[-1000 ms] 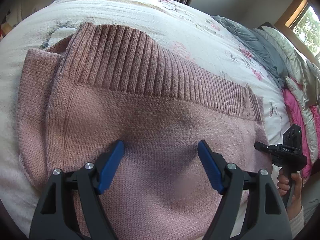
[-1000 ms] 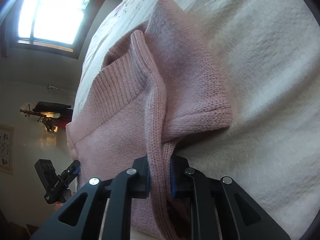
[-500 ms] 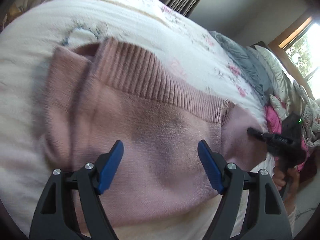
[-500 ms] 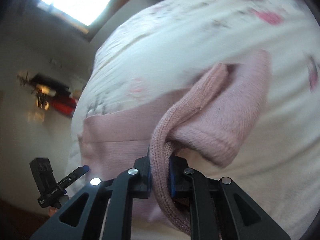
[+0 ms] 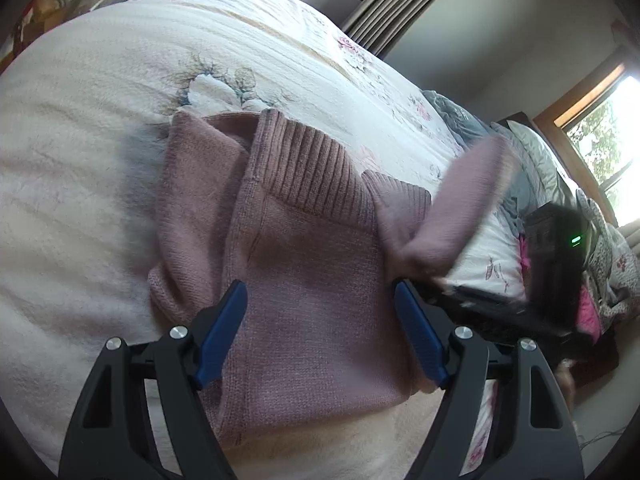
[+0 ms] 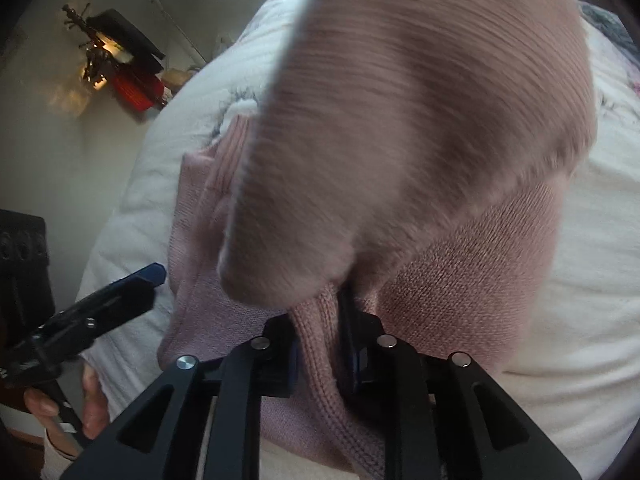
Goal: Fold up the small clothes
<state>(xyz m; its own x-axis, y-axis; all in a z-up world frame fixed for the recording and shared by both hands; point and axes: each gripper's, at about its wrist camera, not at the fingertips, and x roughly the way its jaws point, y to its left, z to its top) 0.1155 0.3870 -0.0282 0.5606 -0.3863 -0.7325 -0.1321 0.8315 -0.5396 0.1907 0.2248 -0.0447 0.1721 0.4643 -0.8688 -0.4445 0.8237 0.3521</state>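
Note:
A dusty pink knit sweater (image 5: 304, 264) lies on the white bed, ribbed hem (image 5: 312, 168) toward the far side. My left gripper (image 5: 320, 332) hovers open just above its body, blue pads wide apart, nothing between them. My right gripper (image 6: 320, 344) is shut on a knit edge of the sweater (image 6: 316, 332). A sleeve (image 6: 420, 120) hangs lifted and blurred in front of the right wrist camera. In the left wrist view the same sleeve (image 5: 460, 208) rises at the sweater's right side, with the right gripper (image 5: 472, 300) beside it.
A white floral quilt (image 5: 100, 160) covers the bed. Grey and pink bedding (image 5: 480, 128) is piled at the far right by a window. Curtains hang at the back. The left gripper (image 6: 120, 292) and a hand (image 6: 92, 400) show at the lower left of the right wrist view.
My right gripper has lifted the sleeve and swung it up over the sweater body. The left gripper has drawn back, so more of the sweater and bed shows.

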